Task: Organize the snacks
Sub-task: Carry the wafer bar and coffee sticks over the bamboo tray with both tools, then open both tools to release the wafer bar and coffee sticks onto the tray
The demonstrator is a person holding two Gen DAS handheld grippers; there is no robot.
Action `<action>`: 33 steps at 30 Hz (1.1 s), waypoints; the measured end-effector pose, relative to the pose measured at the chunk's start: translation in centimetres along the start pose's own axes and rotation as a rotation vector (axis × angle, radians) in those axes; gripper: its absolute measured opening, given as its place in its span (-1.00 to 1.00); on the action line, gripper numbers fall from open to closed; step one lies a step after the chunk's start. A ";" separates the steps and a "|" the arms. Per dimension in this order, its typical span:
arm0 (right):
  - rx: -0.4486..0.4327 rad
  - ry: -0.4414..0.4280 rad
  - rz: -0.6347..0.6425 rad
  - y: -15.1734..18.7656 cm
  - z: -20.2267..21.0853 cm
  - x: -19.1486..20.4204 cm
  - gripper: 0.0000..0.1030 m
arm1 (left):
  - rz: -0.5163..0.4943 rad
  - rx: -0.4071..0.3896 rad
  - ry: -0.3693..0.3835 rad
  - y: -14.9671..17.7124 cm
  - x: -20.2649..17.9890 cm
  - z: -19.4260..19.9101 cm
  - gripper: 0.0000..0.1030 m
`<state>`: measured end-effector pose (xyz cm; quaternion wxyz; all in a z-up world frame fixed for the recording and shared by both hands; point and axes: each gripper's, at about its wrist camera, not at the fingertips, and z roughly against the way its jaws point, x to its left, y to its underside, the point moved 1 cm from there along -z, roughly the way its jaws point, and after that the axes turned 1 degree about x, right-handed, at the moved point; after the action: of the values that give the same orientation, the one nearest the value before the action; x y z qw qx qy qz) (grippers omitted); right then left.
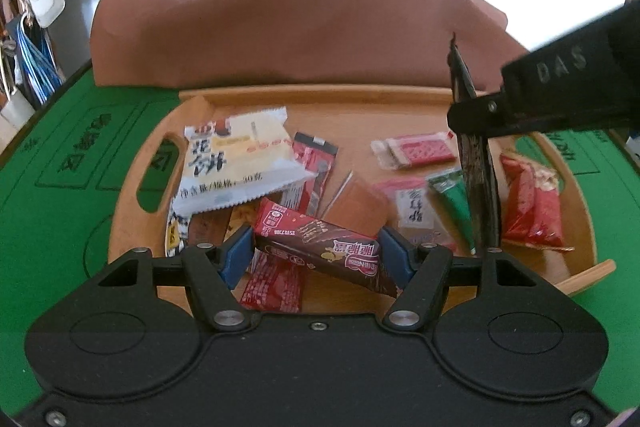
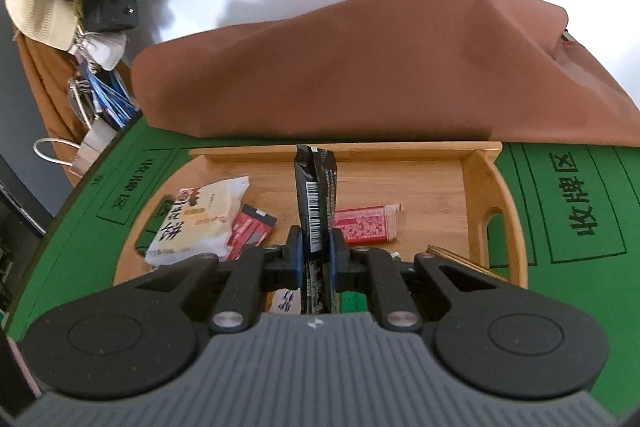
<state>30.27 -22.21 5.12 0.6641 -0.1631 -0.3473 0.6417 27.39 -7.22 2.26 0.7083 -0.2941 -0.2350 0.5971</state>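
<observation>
The left gripper holds a chocolate wafer bar by its ends above the wooden tray; the right gripper pinches a black packet upright; each should lower gently onto bare wood, clear of the pile.

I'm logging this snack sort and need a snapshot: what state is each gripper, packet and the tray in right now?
Right gripper: shut on the black packet, held upright.
Left gripper: shut on the chocolate wafer bar, its pads touching both ends.
Wooden tray: flat on the green table, holding loose snacks.
White biscuit packet: sealed, lying on others.
</observation>
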 end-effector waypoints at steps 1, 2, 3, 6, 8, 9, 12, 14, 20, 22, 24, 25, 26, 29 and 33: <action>0.008 0.005 -0.006 0.0 -0.5 0.0 -0.70 | 0.007 0.009 0.004 0.1 0.1 -0.3 0.28; 0.020 0.007 -0.010 -0.1 -1.0 0.0 -0.70 | 0.010 0.008 0.007 0.3 0.2 -0.3 0.28; 0.032 0.011 -0.013 0.0 -1.5 -0.1 -0.70 | 0.007 0.004 0.007 0.3 0.2 -0.4 0.28; 0.056 0.022 -0.002 0.4 -2.6 0.0 -0.70 | -0.002 -0.001 0.008 0.4 0.1 -0.2 0.28; 0.062 0.034 0.002 0.6 -3.1 0.1 -0.70 | -0.010 -0.005 0.008 0.4 0.1 -0.3 0.28; 0.064 0.035 -0.001 0.6 -3.3 0.0 -0.70 | -0.015 -0.008 0.006 0.4 0.0 -0.2 0.28; 0.069 0.037 -0.007 0.8 -3.8 -0.1 -0.70 | -0.026 -0.015 0.001 0.5 -0.2 -0.2 0.29; 0.073 0.038 -0.008 0.8 -4.1 -0.2 -0.70 | -0.030 -0.019 0.001 0.6 -0.3 -0.2 0.29; 0.072 0.024 -0.016 0.9 -4.4 -0.6 -0.65 | -0.027 -0.010 0.005 0.8 -0.1 -0.6 0.31; 0.071 0.013 -0.018 0.8 -4.4 -0.6 -0.53 | -0.030 -0.010 0.004 0.8 -0.1 -0.7 0.32; 0.067 0.002 -0.023 0.8 -4.3 -0.8 -0.16 | -0.021 -0.007 0.004 0.7 -0.1 -0.7 0.36; 0.062 -0.003 -0.025 0.8 -4.2 -0.8 -0.07 | -0.018 -0.007 0.005 0.7 0.0 -0.7 0.41; 0.058 -0.005 -0.024 0.8 -4.0 -0.8 -0.04 | -0.014 -0.006 0.003 0.7 0.0 -0.6 0.44; 0.041 0.003 -0.003 0.9 -3.3 -0.6 0.05 | -0.005 -0.006 -0.004 0.7 0.3 -0.3 0.59; 0.015 0.001 0.024 1.2 -1.9 -0.4 0.28 | -0.002 -0.022 -0.005 0.9 0.7 0.7 0.75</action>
<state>30.71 -22.01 2.90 0.6578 -0.1628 -0.3401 0.6521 26.37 -6.37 2.14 0.7051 -0.3001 -0.2438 0.5944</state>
